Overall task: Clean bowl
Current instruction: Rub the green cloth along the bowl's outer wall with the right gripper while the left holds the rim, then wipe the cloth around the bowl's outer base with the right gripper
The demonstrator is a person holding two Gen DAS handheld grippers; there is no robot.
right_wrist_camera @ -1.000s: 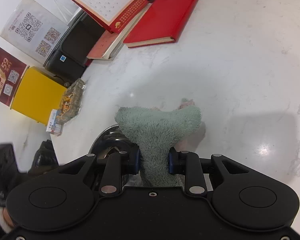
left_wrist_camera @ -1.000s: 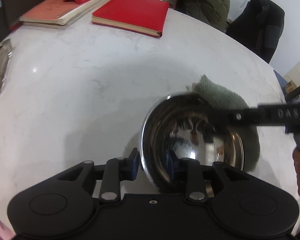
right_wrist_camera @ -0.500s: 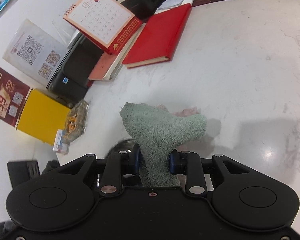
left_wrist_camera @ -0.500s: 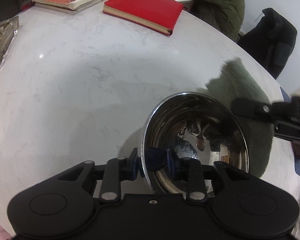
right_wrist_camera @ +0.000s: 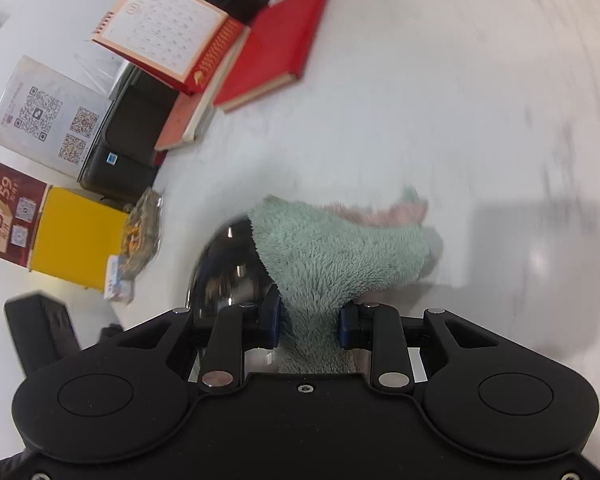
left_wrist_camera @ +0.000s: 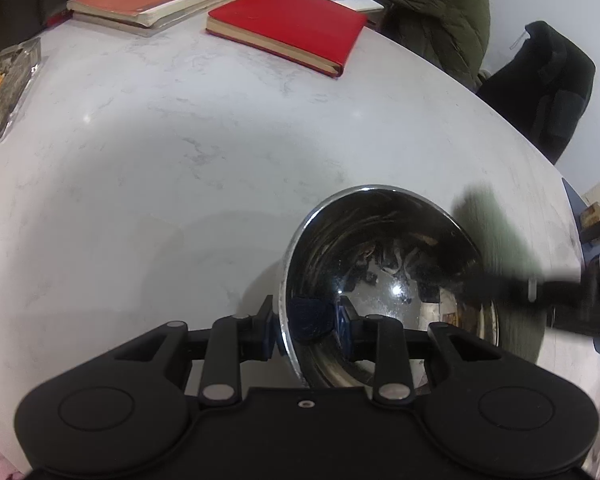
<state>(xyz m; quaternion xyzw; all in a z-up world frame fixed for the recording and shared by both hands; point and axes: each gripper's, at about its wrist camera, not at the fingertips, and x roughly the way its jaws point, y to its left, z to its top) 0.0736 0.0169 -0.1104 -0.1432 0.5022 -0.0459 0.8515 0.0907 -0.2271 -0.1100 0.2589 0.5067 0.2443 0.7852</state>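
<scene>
Left tongs (left_wrist_camera: 306, 322): clenched on the bowl's near rim, one blue pad outside the wall, the other inside.
Bowl (left_wrist_camera: 388, 280): shiny steel, tipped up on the bench (left_wrist_camera: 160, 160), its hollow facing the left camera; it starts right at the left tongs and runs ahead and to their right.
Right tongs (right_wrist_camera: 308, 322): clenched on the cloth, which bunches between the two blue pads.
Cloth (right_wrist_camera: 340, 248): fluffy green with a pink edge, fanning out ahead of the right tongs; it lies over the bowl's rim, the steel showing just left of it. In the left view it is a green blur at the bowl's right side.
Red book (left_wrist_camera: 288, 28): flat on the bench, far ahead of the left tongs, well apart from the bowl.
Calendar (right_wrist_camera: 168, 32): far ahead and left of the right tongs, standing on other books.
Yellow box (right_wrist_camera: 80, 236): left of the right tongs, beyond the bowl.
</scene>
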